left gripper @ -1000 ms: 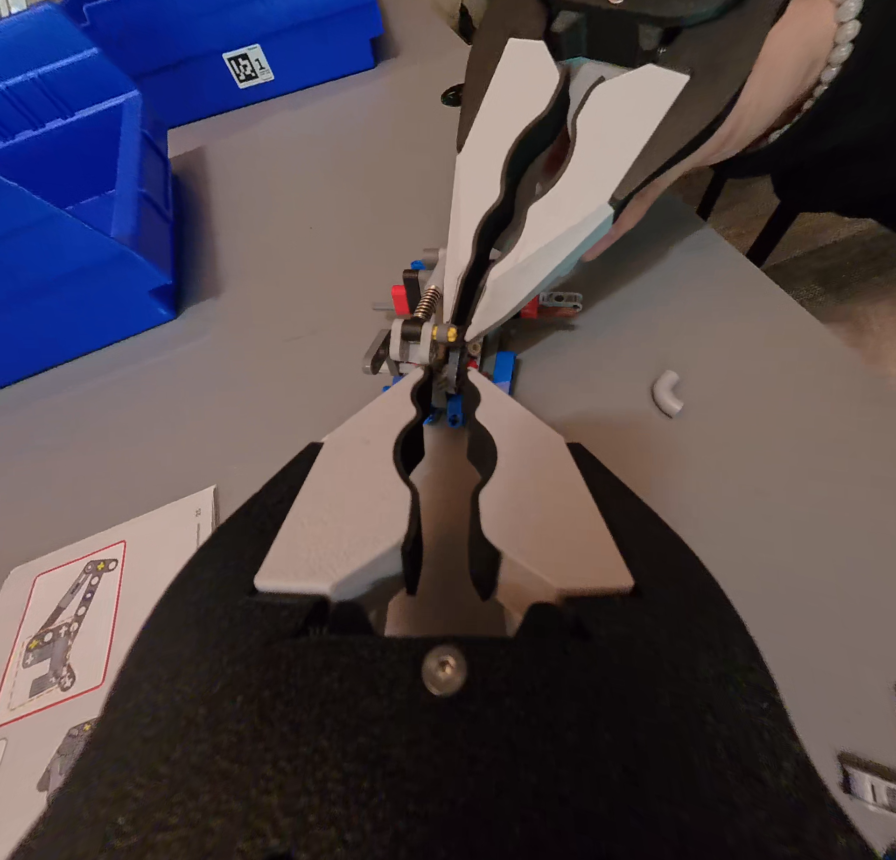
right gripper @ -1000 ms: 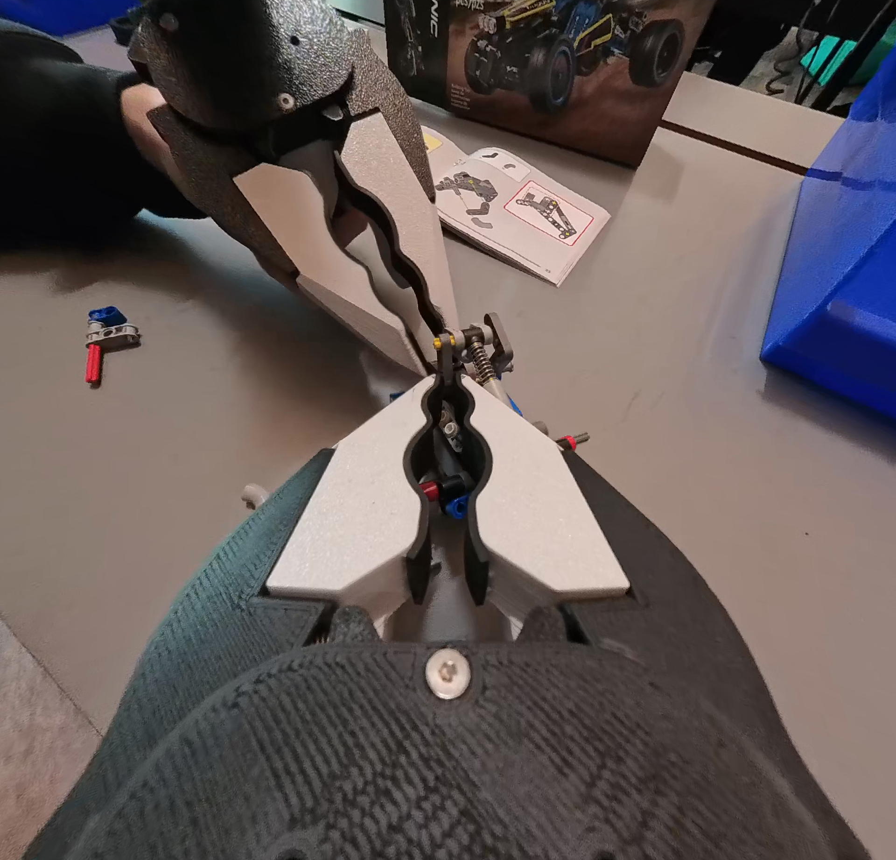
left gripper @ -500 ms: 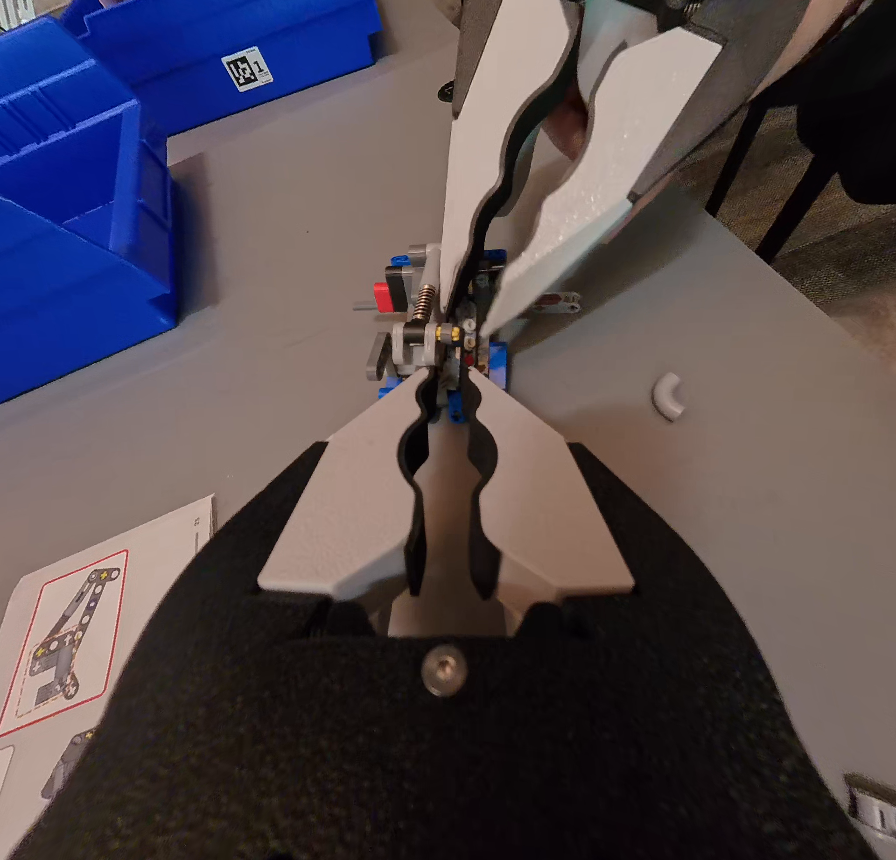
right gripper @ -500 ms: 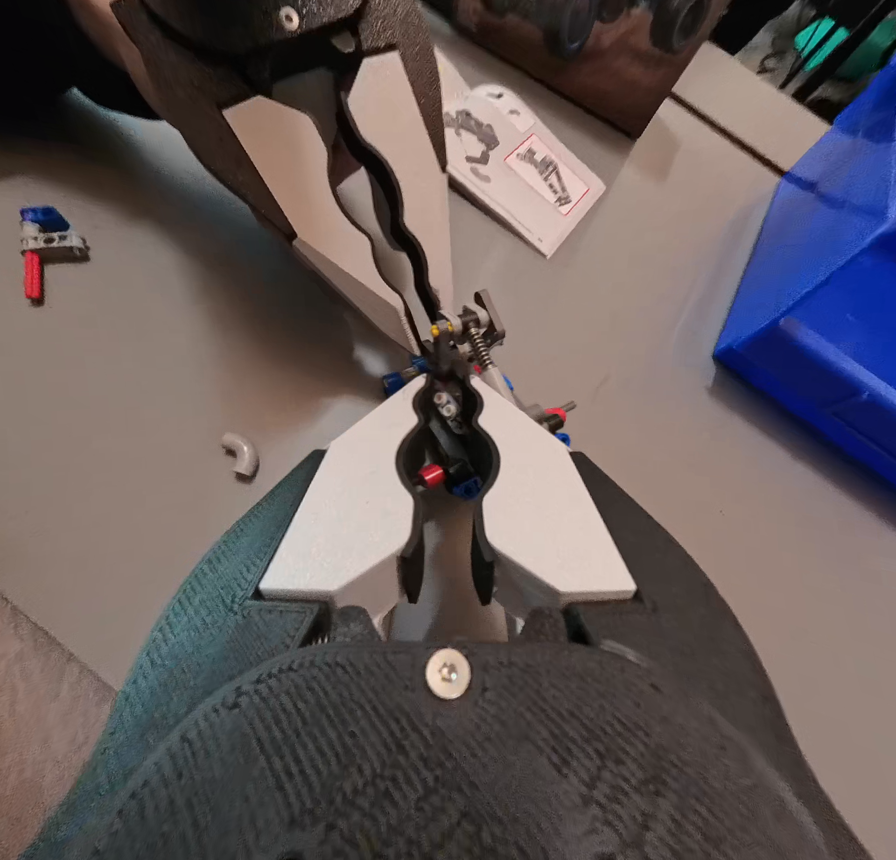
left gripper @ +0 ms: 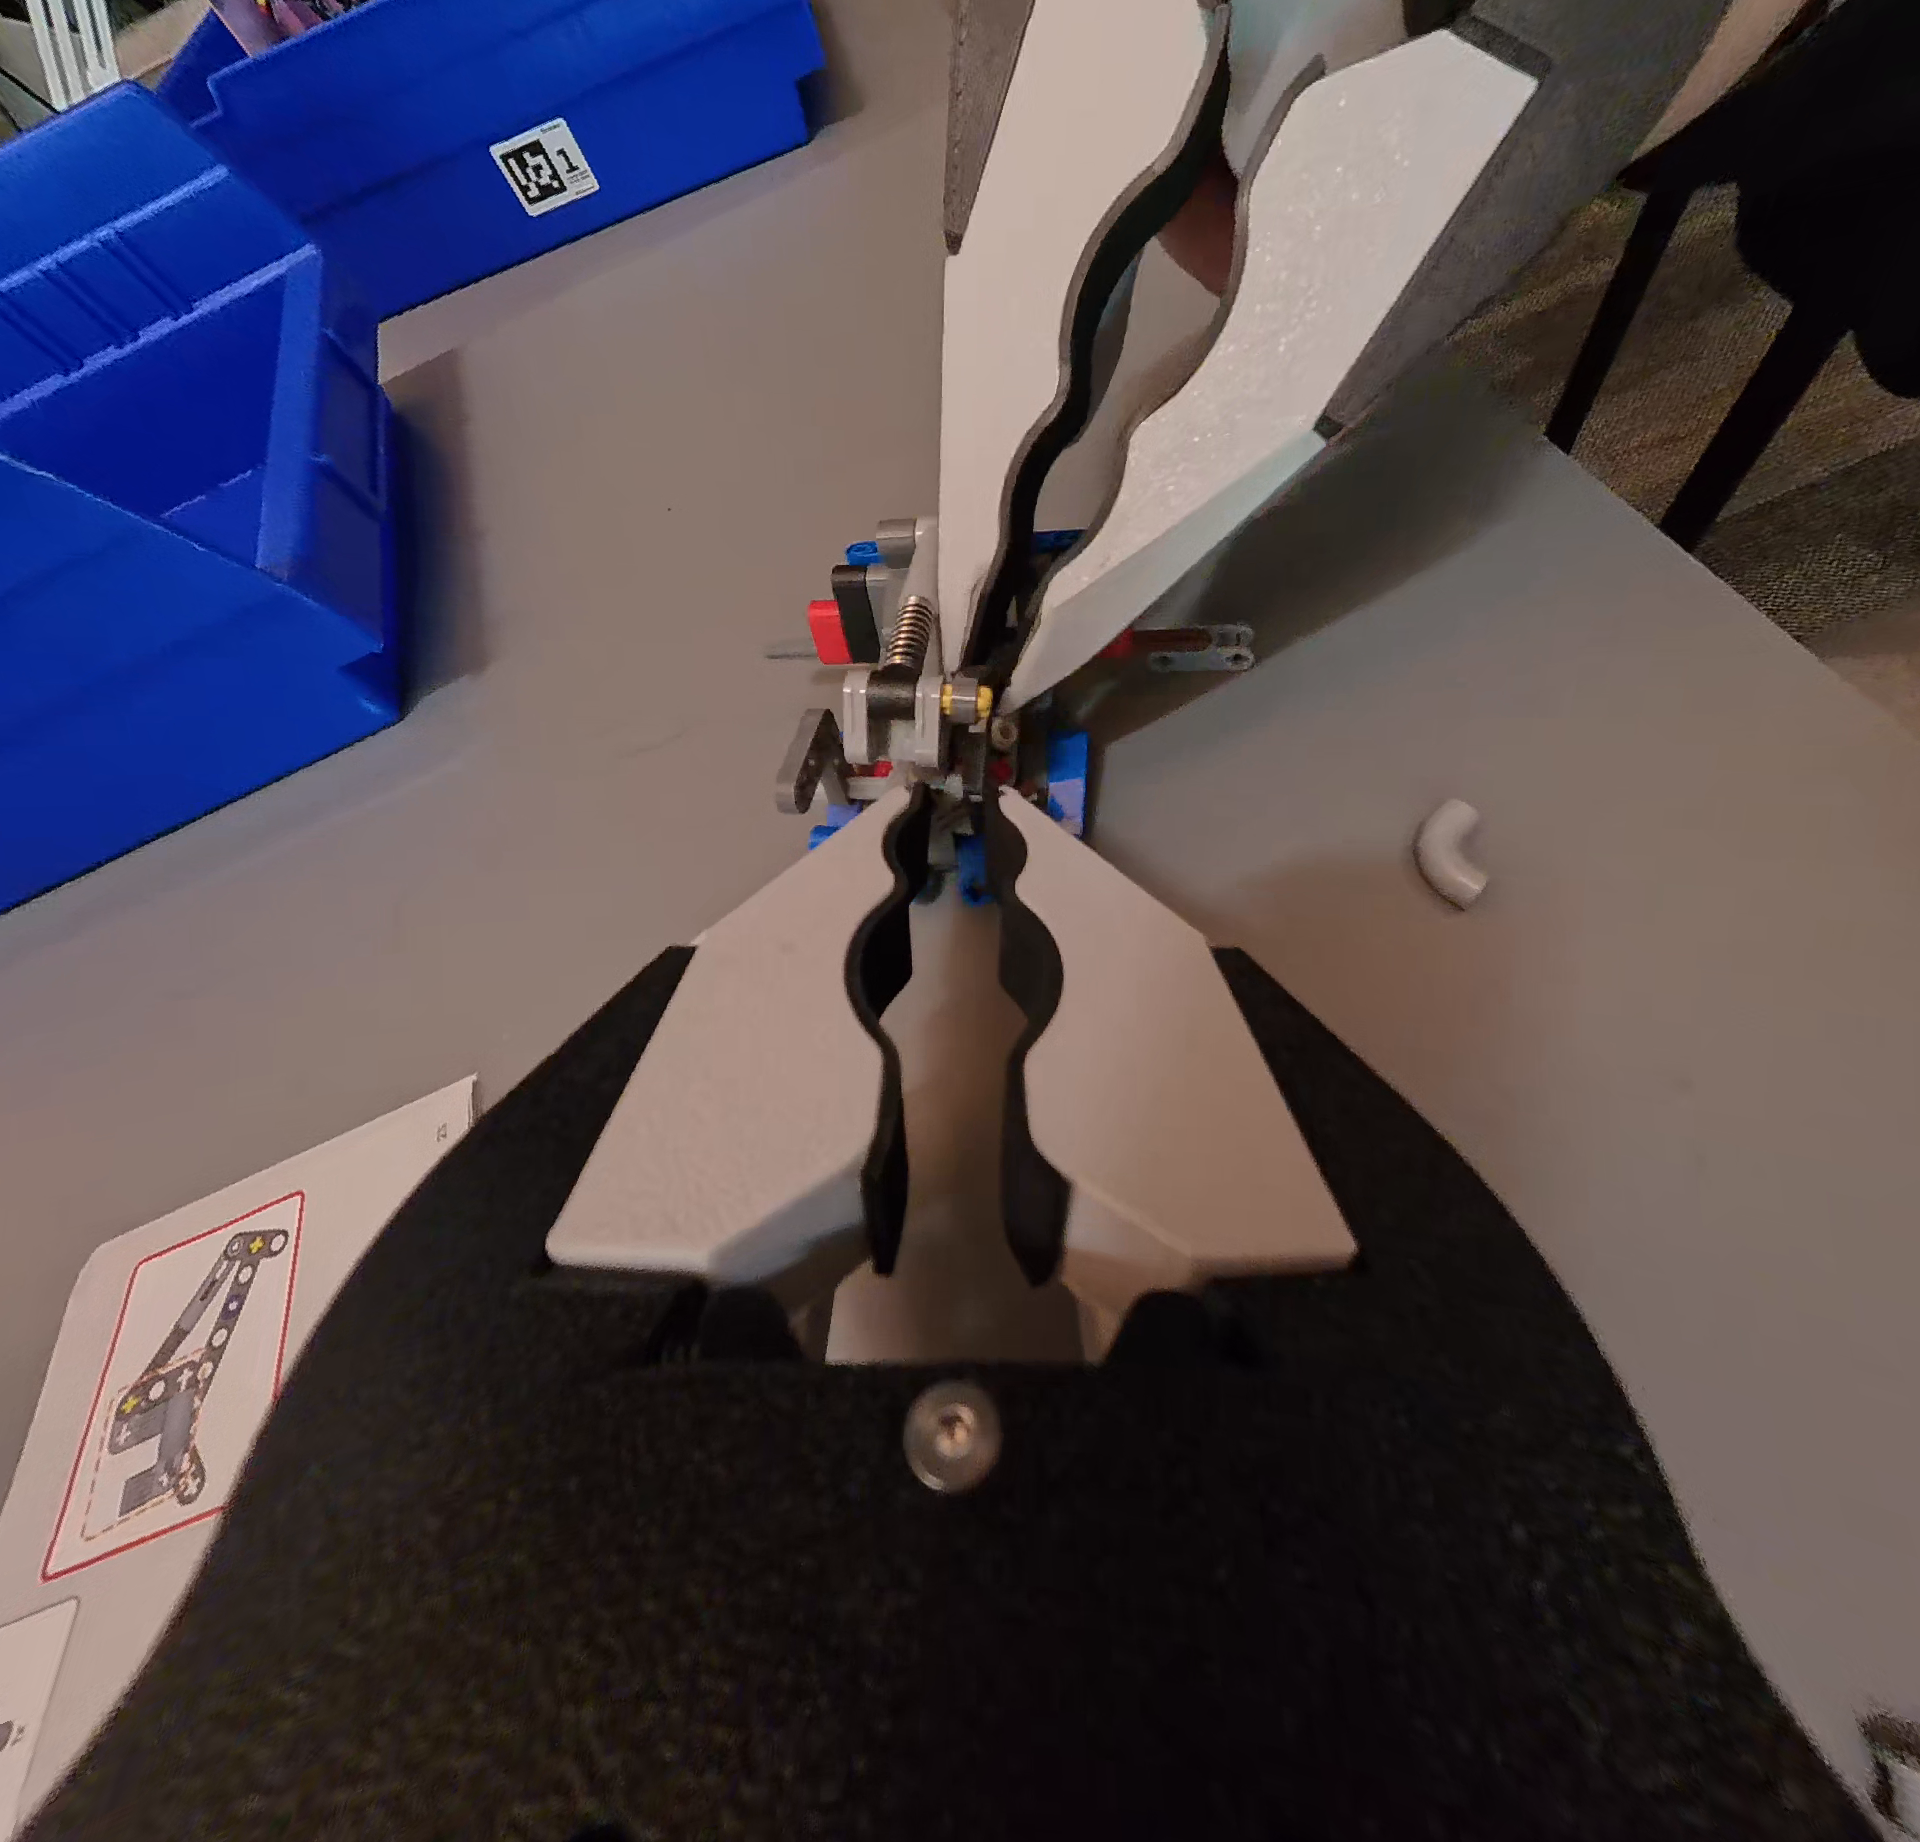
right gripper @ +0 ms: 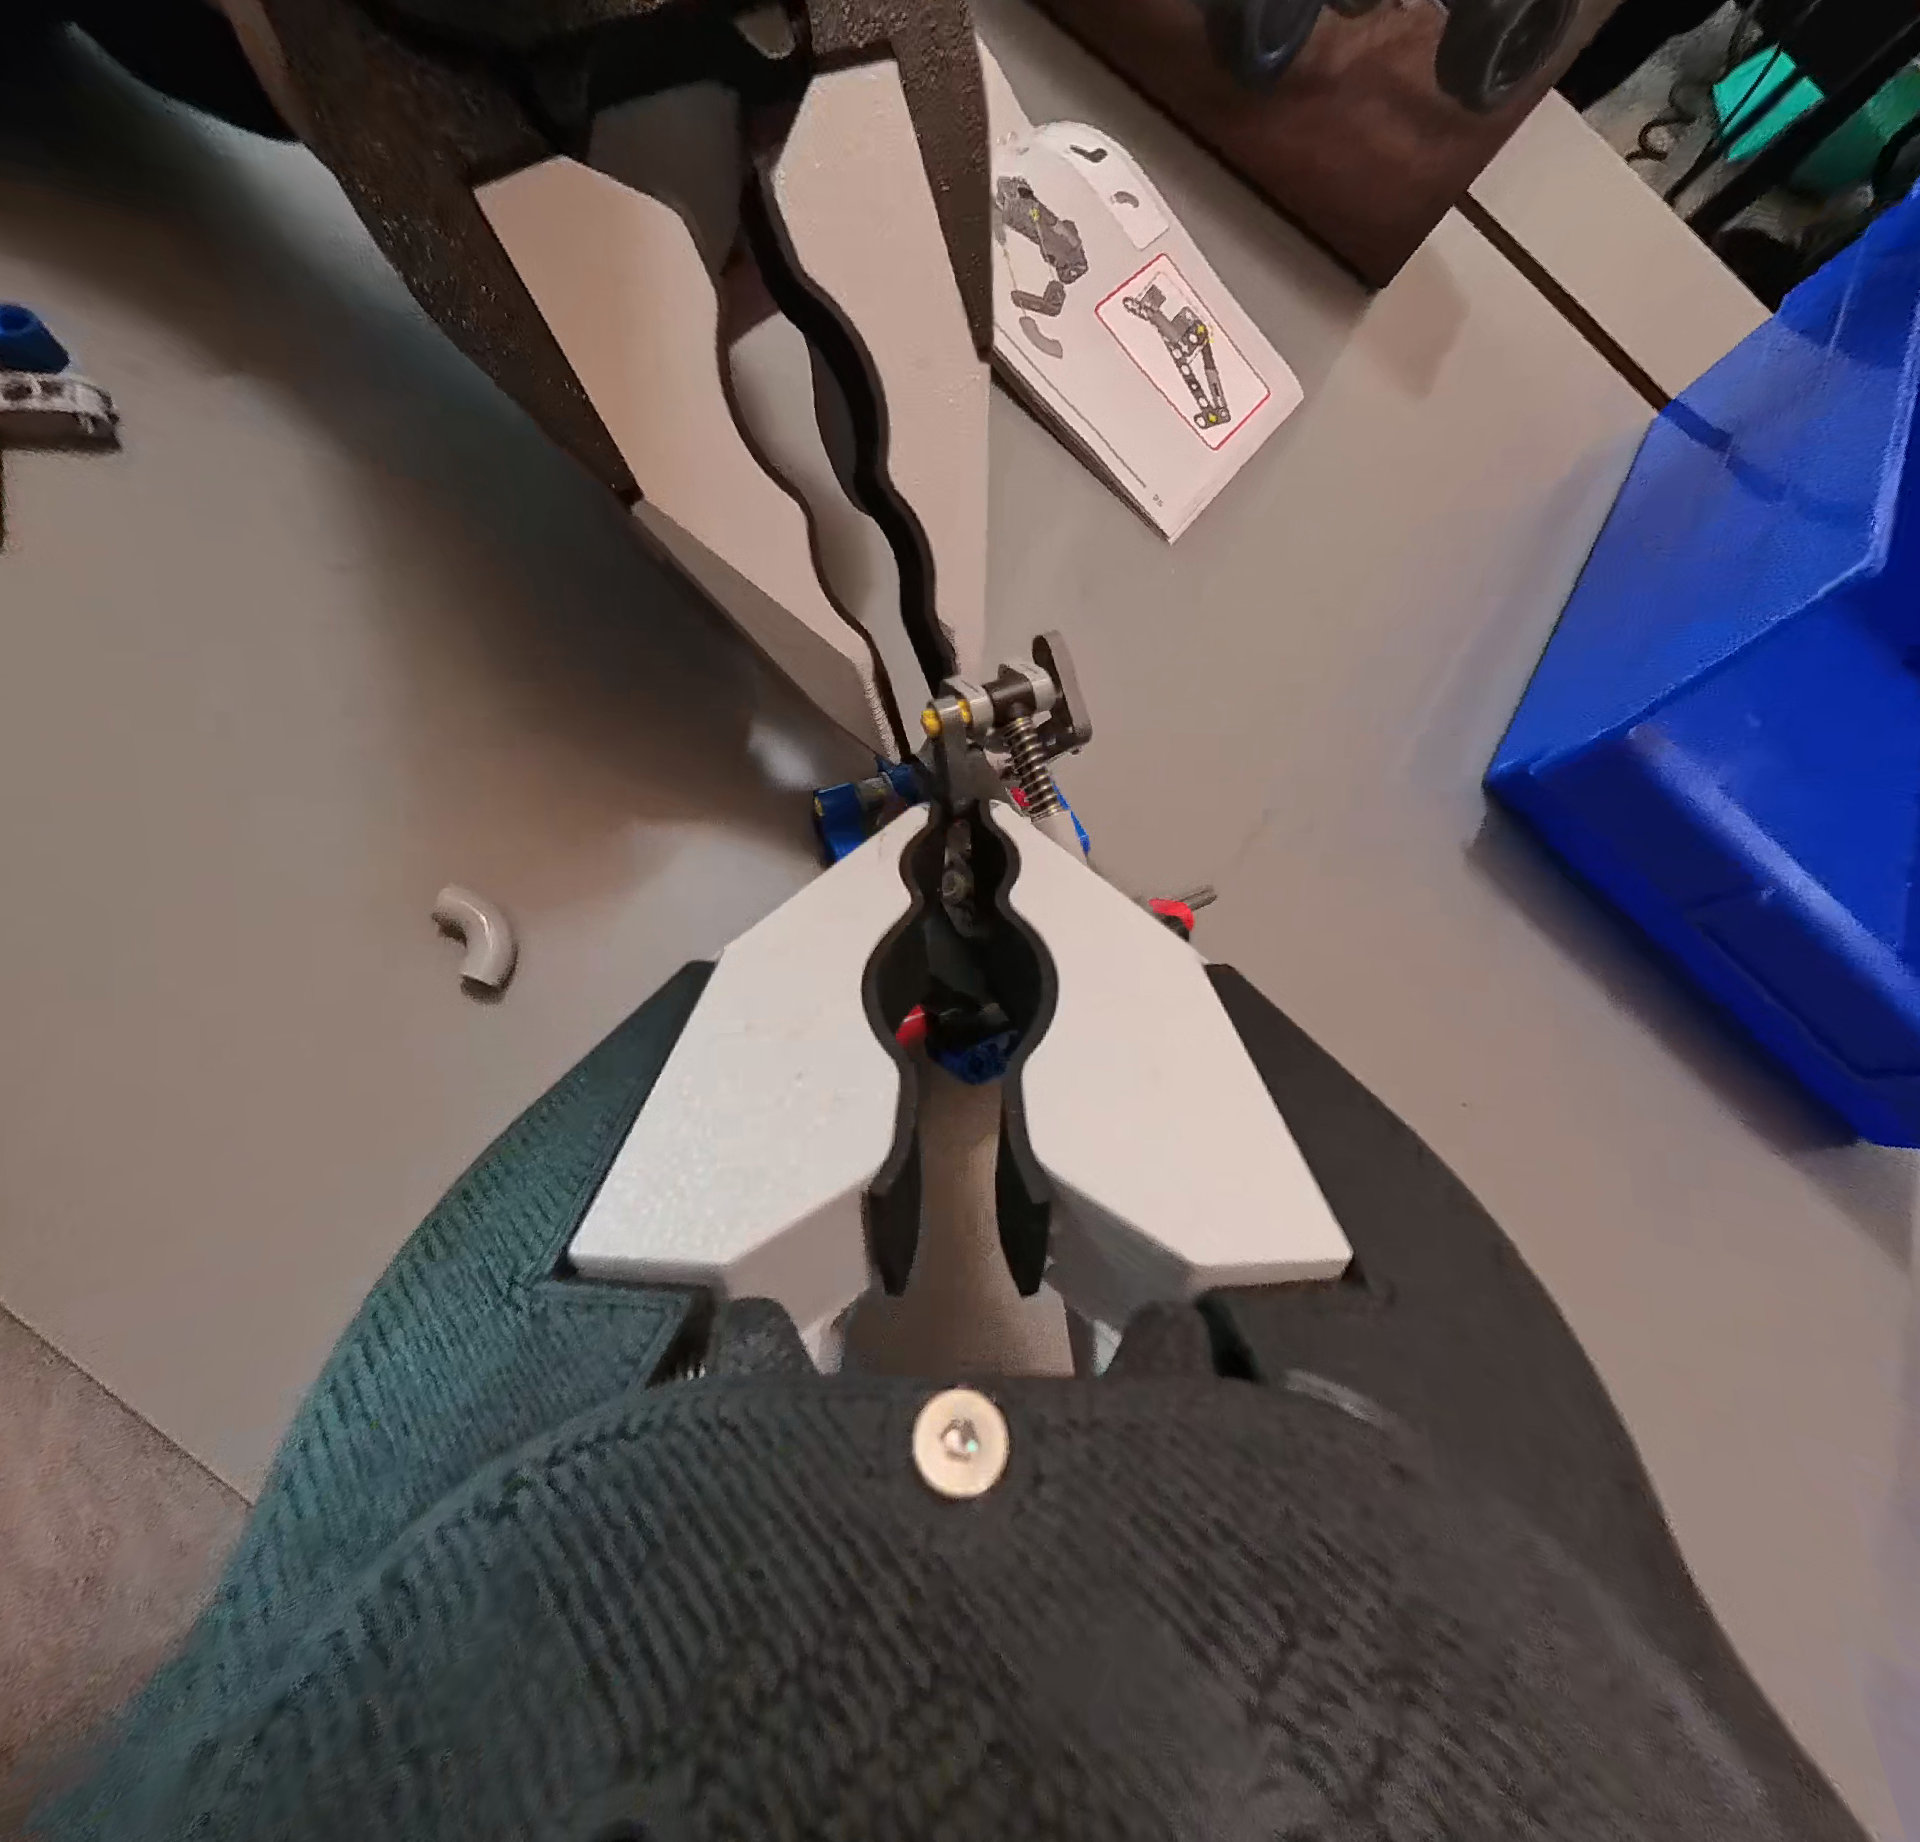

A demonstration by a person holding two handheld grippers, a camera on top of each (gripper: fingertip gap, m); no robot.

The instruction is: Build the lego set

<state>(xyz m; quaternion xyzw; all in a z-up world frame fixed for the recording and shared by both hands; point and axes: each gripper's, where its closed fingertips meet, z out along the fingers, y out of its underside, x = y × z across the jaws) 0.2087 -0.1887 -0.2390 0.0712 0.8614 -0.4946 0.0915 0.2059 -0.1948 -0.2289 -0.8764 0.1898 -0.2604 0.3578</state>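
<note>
Blue bins [left gripper: 187, 504] far left, booklet [left gripper: 177, 1377] near. Centre: small brick assembly w/ spring [left gripper: 914, 712] on grey table [left gripper: 623, 545], pinched from opposite ends: left gripper [left gripper: 951, 816] near end, right gripper [left gripper: 987, 686] far end. Loose grey elbow pc [left gripper: 1449, 852] to right.

The worktop [left gripper: 1558, 1065] looks smooth and matt grey. The bins [left gripper: 187, 566] are glossy blue plastic. The booklet [right gripper: 1143, 358] is white paper.
</note>
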